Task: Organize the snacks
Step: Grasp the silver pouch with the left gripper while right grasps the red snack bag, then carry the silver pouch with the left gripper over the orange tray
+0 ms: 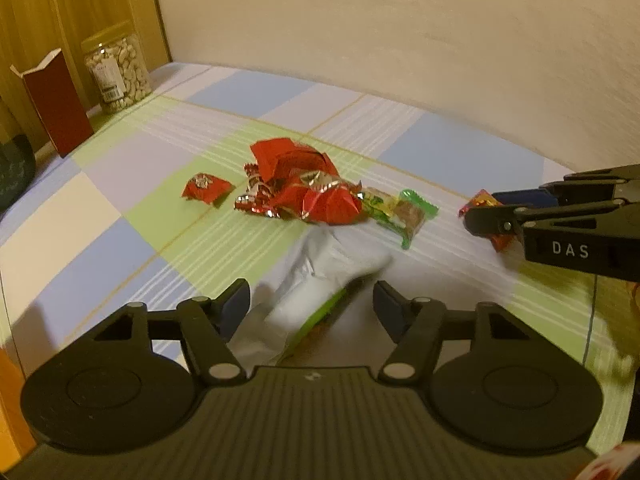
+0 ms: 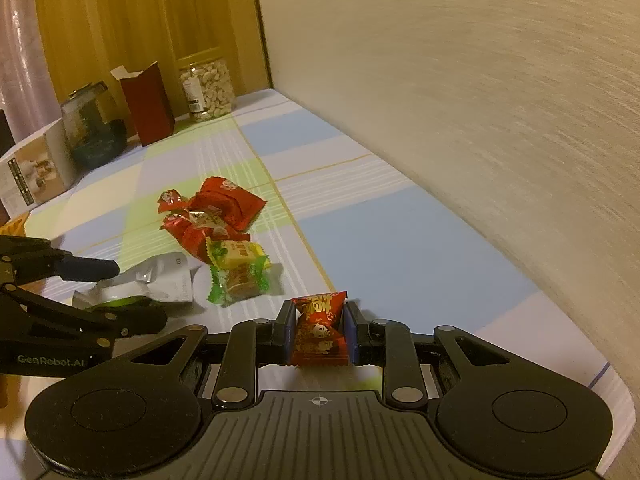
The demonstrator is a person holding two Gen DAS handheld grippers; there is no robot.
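Observation:
A pile of red foil snack packets (image 1: pixel 298 188) lies mid-table, with one small red packet (image 1: pixel 207 189) apart to its left and green-wrapped snacks (image 1: pixel 404 214) to its right. The pile also shows in the right wrist view (image 2: pixel 212 212), next to the green-wrapped snacks (image 2: pixel 238 272). My left gripper (image 1: pixel 311 310) is open, its jaws on either side of a silver-white pouch with a green edge (image 1: pixel 320 280); the pouch also shows in the right wrist view (image 2: pixel 160 276). My right gripper (image 2: pixel 318 330) is shut on a small red snack packet (image 2: pixel 318 328) just above the cloth; in the left wrist view it (image 1: pixel 486 212) is at the right.
A checked tablecloth (image 1: pixel 120 208) covers the table beside a cream wall (image 1: pixel 400 40). At the far left stand a jar of nuts (image 2: pixel 206 88), an open dark red box (image 2: pixel 146 106), a dark glass jar (image 2: pixel 90 120) and a white carton (image 2: pixel 32 174).

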